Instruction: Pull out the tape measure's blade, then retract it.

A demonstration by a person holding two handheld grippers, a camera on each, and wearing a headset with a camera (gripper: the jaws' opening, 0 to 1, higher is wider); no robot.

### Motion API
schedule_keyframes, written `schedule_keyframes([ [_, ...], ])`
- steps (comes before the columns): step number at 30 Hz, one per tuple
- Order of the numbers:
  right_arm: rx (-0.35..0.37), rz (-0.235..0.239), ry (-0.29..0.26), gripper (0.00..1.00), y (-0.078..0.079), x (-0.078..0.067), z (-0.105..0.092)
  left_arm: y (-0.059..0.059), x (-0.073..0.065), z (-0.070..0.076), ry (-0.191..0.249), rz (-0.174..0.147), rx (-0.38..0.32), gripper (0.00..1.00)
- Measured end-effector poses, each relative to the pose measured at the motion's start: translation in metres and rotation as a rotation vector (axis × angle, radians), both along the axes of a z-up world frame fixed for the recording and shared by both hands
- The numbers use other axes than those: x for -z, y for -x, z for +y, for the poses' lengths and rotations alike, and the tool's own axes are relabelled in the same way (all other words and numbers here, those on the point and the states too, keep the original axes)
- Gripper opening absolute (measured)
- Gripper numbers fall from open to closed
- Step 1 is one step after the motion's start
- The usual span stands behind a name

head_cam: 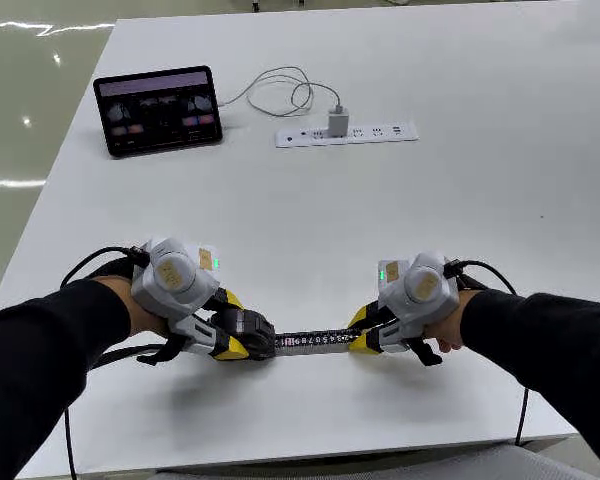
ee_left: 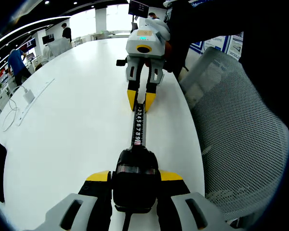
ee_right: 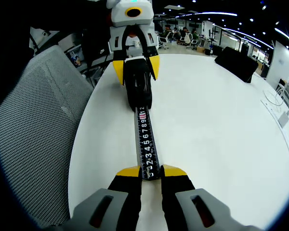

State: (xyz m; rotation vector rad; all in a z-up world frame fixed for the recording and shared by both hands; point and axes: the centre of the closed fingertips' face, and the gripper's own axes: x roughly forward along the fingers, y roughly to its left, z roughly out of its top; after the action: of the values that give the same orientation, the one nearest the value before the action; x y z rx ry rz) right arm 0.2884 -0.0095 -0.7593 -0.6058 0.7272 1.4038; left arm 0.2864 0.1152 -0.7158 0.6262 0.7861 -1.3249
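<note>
The tape measure (head_cam: 250,335) lies near the front edge of the white table (head_cam: 380,230). Its black case is pinched between the 2 yellow-tipped jaws of the left gripper (ee_left: 135,176), which are closed on the case's sides. From the case the blade (ee_right: 145,137) runs out flat along the tabletop, straight toward the right gripper (ee_right: 145,172), with its printed digits facing up (a red-boxed mark sits close to the case mouth). The right gripper's 2 jaws are closed on the blade's free end, with 1 yellow tip at each edge.

In the head view the 2 grippers face each other across the short exposed stretch of blade. Each is held by a hand in a black sleeve, and a black cable trails from each.

Farther back on the table, well apart from the grippers, a tablet (head_cam: 158,110) stands propped on the left with its screen lit. To its right a white power strip (head_cam: 346,133) lies flat with a white charger (head_cam: 337,122) plugged into it. A white cord (head_cam: 280,92) loops from the charger toward the tablet.

In both gripper views the back of a grey mesh chair (ee_left: 231,120) stands just beside the table's front edge. Beyond the table the left gripper view shows an open office with a few people far off.
</note>
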Motion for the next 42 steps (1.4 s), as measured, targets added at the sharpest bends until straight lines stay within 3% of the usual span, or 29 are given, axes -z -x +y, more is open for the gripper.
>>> schedule_keyframes([
  [42,0.017,-0.007,0.030,0.10,-0.003,-0.001,-0.025,-0.001,0.001,0.001,0.000,0.003,-0.014,0.31],
])
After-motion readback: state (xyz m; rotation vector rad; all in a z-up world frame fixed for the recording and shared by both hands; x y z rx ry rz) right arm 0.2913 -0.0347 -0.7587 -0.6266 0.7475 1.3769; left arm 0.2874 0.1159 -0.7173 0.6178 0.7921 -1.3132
